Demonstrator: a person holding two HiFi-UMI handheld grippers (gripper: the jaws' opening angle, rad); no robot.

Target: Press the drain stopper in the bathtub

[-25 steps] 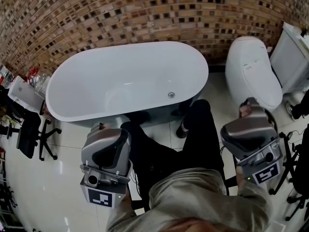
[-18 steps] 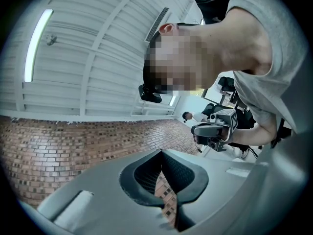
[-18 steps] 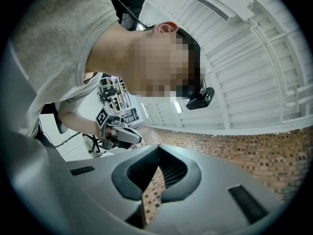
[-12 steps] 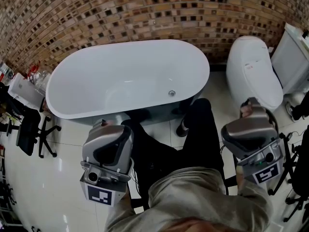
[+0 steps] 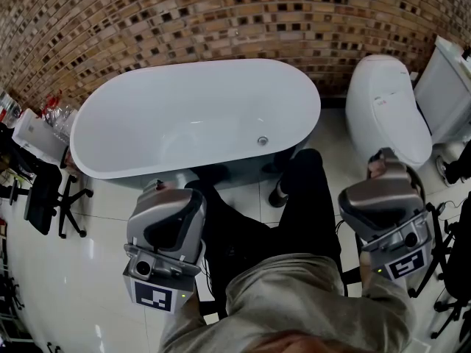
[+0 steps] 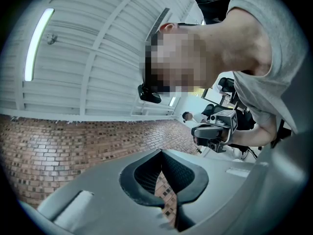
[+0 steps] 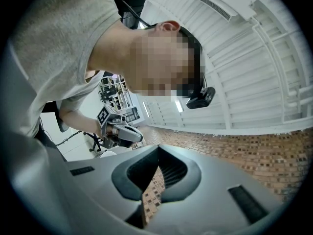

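Both closed: left gripper (image 5: 156, 190), right gripper (image 5: 380, 162); drain stopper (image 5: 262, 141) well apart.

brick wall (image 5: 221, 13), glossy tile floor (image 5: 73, 271), toilet (image 5: 386, 109) rt

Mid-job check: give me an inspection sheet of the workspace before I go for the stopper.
Surface: glossy white tiled floor; the white bathtub stands on it.
Job's things: drain stopper sits in the tub bottom toward the right end, with nothing touching it; nothing else seen in the tub.
Clutter: black office chair and a white box at the left edge.
Grippers: left gripper has its jaws together and is empty. The right gripper is the same. Both are on the person's side of the tub, not over it.
Cables: a dark cable runs by the person's head.
Surroundings: brick wall behind the tub; toilet to its right.
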